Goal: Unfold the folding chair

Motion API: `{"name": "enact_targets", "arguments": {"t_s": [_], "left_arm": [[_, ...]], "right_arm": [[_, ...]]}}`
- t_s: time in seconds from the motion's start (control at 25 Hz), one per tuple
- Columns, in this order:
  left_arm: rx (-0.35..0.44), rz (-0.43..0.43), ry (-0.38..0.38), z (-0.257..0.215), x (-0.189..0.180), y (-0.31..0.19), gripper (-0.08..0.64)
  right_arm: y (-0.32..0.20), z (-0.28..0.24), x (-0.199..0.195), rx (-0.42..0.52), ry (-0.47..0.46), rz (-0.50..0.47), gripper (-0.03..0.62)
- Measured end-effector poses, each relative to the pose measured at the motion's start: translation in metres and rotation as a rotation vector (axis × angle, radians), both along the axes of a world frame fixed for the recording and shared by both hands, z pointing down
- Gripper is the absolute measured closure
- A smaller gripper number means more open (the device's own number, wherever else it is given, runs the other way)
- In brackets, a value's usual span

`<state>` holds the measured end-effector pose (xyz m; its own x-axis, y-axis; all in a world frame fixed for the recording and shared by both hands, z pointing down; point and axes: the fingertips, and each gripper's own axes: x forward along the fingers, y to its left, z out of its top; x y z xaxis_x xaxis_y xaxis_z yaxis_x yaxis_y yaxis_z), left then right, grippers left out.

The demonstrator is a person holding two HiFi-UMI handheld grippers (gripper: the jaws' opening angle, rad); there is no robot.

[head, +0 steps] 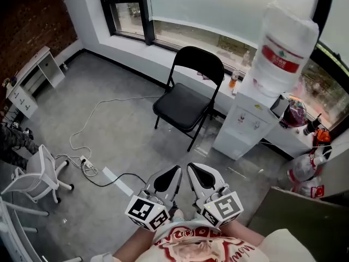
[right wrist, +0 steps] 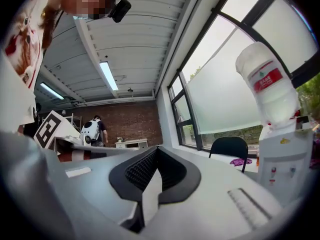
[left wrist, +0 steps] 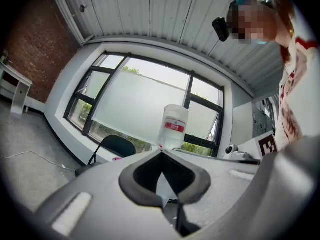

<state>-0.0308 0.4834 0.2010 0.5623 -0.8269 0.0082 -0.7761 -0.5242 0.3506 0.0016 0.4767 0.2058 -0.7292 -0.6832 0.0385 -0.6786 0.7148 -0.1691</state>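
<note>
1. The folding chair [head: 185, 100] stood on the grey floor [head: 120, 135] in front of the window sill, just beside the water dispenser [head: 245, 121]. Its seat was down and level, its back was upright on the window side, and its legs were splayed. On this evidence the chair was already unfolded and bearing on its own feet.

2. The left gripper [head: 175, 172] was held close in front of the person's torso, well apart from the chair. In the left gripper view its jaws were pressed together with nothing between them [left wrist: 161, 156]. The chair appeared only in the distance beneath the window [left wrist: 115, 146].

3. The right gripper [head: 192, 169] sat just beside the left one, likewise drawn in near the body. Its jaws were pressed together and empty in the right gripper view [right wrist: 156, 151], with the chair far off by the dispenser [right wrist: 229, 146].

4. Judgement: both grippers being closed, empty and clear of the chair fits a task whose handling was finished, not one in progress. No part of the frame was being held or braced.

5. Surroundings noted: an inverted water bottle [head: 286, 42] on the dispenser, a white cable [head: 92, 119] trailing across the floor to a power strip [head: 87, 162], and a white swivel chair [head: 38, 173] at the left edge. None touched the folding chair.

6. Risk, as a judgement: the chair stood close to the dispenser, so any further repositioning would need care on that side.
</note>
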Motion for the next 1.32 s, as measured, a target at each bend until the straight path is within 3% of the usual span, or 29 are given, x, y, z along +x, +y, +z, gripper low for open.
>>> {"name": "enact_targets", "arguments": {"t_s": [0.36,0.68,1.32], "left_arm": [[-0.021,-0.039,0.047,0.002,0.015,0.002,0.555],[-0.043,-0.063,0.014,0.003,0.012,0.006,0.555],[-0.032,-0.052,0.018,0.003,0.005,0.000,0.555]], "right_arm": [[0.016,0.001,0.011,-0.017,0.048,-0.063,0.571],[0.017,0.004,0.012,-0.010,0.050,-0.078,0.571],[0.010,0.003,0.005,-0.015,0.064,-0.064,0.571]]}}
